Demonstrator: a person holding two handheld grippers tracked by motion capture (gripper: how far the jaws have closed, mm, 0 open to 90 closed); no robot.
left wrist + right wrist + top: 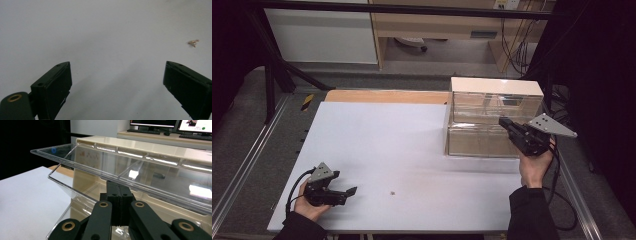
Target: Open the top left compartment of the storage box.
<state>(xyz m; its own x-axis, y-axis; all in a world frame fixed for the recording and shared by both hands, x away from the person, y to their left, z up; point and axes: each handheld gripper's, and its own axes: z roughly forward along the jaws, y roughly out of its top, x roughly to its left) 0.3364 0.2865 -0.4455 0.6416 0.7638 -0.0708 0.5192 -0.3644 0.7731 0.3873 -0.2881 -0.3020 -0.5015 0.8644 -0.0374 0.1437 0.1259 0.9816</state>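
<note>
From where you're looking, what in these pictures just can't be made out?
- Small tan speck on the white table: too small in the high view and the left gripper view to identify.
- Clear drawer cabinet: glare on the plastic hides any contents.
- Right gripper: jaws are together under the tilted drawer's rim; whether they pinch it is hidden.

The room is dim and dark at the sides. The white surface (pixel 402 145) looks bright. Light glints on the clear plastic box (pixel 140 172). Soft shadows lie under the left tongs (pixel 117 82).
</note>
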